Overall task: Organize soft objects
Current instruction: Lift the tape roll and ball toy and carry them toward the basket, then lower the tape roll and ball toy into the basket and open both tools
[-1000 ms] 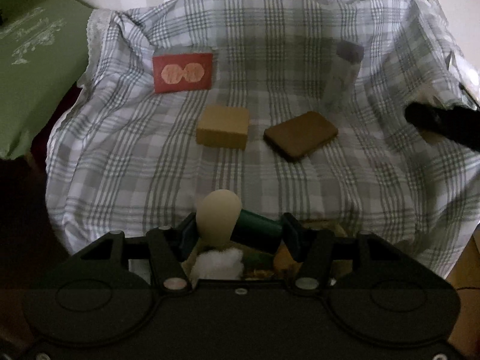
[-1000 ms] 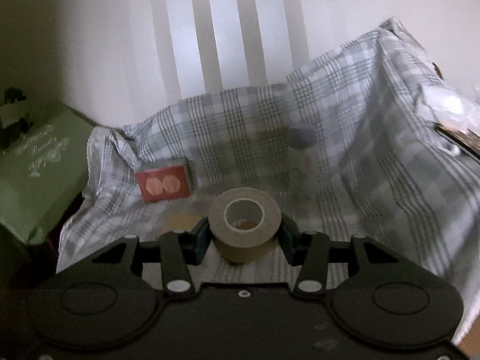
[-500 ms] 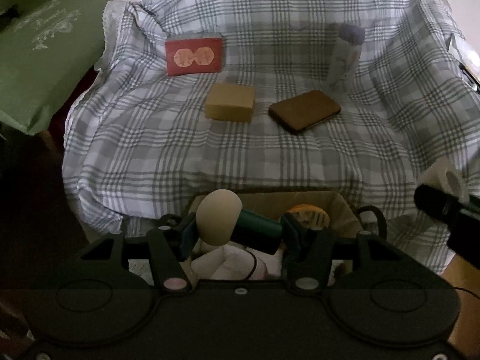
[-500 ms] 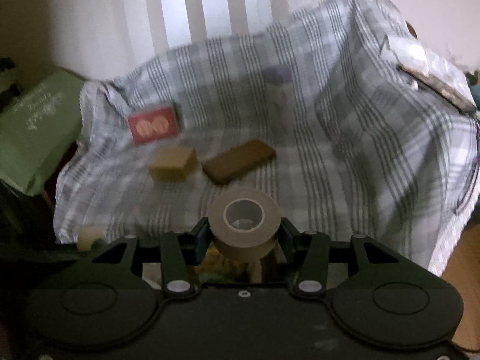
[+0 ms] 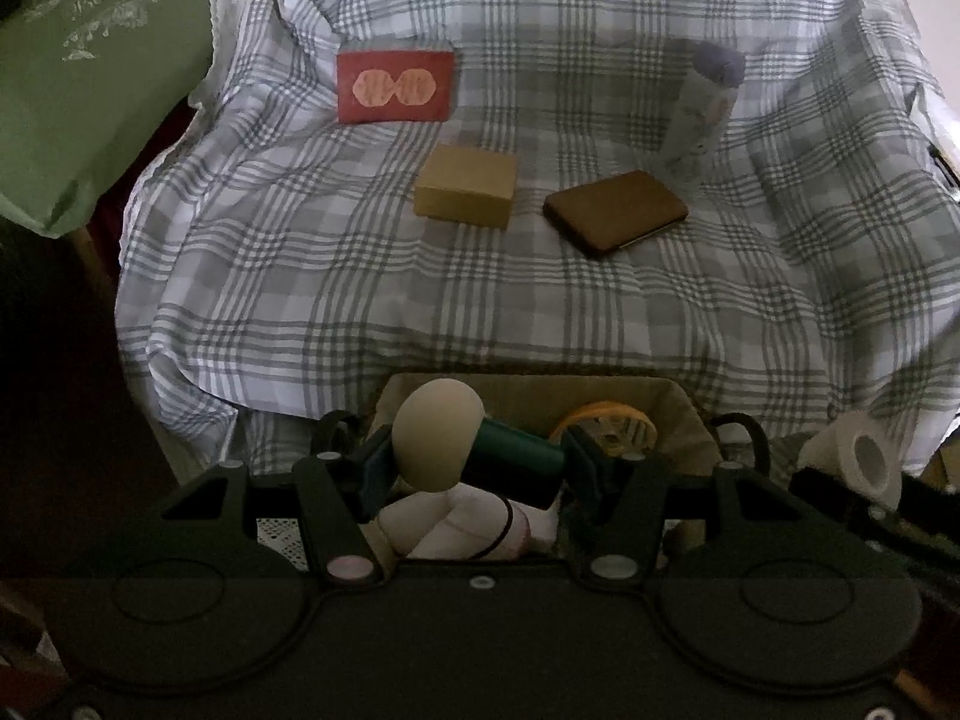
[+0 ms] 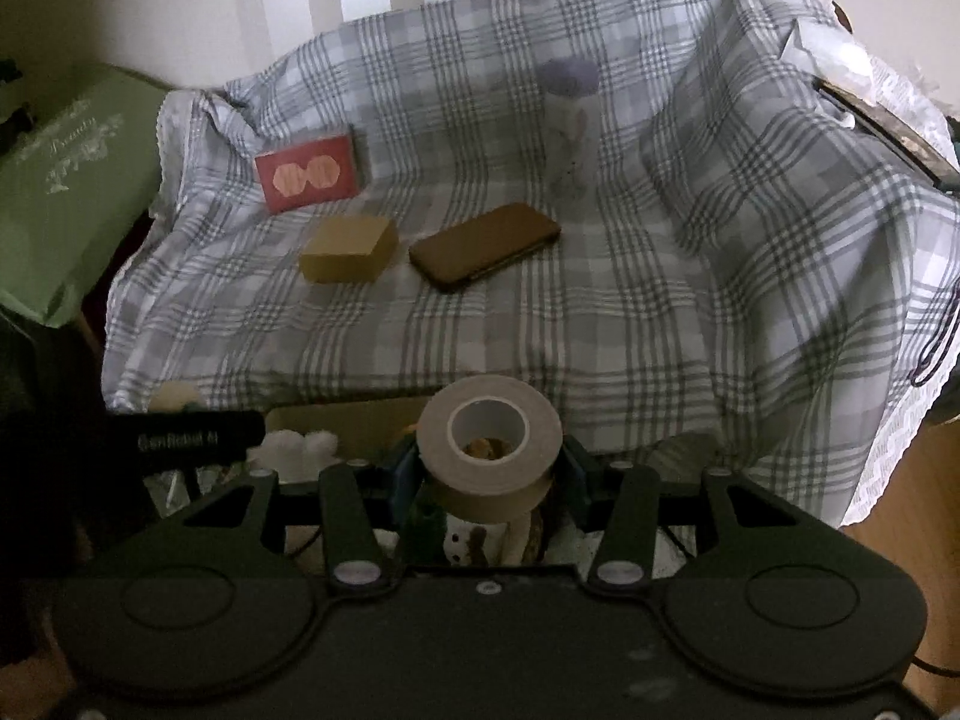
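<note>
My left gripper (image 5: pixel 480 462) is shut on a dark green cylinder with a rounded beige head (image 5: pixel 438 441), which lies crosswise between the fingers. It hangs over a basket with a beige liner (image 5: pixel 678 405) that holds white soft bundles (image 5: pixel 456 525) and an orange ring (image 5: pixel 606 417). My right gripper (image 6: pixel 489 468) is shut on a tan roll of tape (image 6: pixel 489 450) above the same basket (image 6: pixel 348 420). The roll also shows at the right in the left wrist view, tape (image 5: pixel 858 462).
Beyond the basket a grey checked cloth (image 5: pixel 420 300) covers a seat. On it lie a red box (image 5: pixel 393 87), a tan block (image 5: pixel 468 186), a flat brown case (image 5: pixel 615 210) and a purple-capped tube (image 5: pixel 702 108). A green bag (image 5: pixel 78 78) stands on the left.
The right gripper with the tape has come down and in over the basket, beside the left gripper. Both views have tipped down, so the basket shows more fully.
</note>
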Motion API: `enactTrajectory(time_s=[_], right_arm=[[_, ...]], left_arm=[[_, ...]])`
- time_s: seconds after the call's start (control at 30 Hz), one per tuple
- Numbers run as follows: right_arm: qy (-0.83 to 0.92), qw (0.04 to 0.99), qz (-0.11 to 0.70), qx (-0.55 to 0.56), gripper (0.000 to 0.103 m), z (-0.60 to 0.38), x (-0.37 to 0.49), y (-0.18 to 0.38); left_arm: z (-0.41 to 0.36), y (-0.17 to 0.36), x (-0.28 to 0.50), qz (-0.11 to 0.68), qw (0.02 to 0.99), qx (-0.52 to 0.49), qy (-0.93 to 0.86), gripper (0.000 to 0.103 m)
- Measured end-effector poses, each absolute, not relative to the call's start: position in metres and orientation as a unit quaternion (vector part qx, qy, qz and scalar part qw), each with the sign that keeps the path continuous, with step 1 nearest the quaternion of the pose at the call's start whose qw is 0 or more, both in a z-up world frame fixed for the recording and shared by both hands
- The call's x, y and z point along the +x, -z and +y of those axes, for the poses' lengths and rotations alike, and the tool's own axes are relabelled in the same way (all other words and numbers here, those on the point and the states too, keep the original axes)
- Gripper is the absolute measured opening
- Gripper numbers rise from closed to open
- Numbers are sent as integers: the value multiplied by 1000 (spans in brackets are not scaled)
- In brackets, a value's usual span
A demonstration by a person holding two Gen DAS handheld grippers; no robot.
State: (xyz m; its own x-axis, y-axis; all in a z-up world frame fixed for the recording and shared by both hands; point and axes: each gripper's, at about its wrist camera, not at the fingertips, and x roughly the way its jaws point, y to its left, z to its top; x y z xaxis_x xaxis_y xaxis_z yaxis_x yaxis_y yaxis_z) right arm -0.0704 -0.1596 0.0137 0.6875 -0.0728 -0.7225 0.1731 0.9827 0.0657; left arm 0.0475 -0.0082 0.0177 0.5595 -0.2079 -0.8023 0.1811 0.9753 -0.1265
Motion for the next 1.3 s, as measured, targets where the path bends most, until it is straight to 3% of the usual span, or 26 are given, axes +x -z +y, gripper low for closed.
enactTrajectory(time_s=[0.8,0.97,1.3], right_arm=[[16,922,384,50,48,-146,-69,-13],[14,921,386,49,48,-144,-66,-12],[11,931,363,31,56,-139,-69,-14]], left_arm=[[-32,-17,60,444,890,29,103,57],[-33,-18,58,432,896,42,94,70],[-28,-19,53,429,898,37,88,72]])
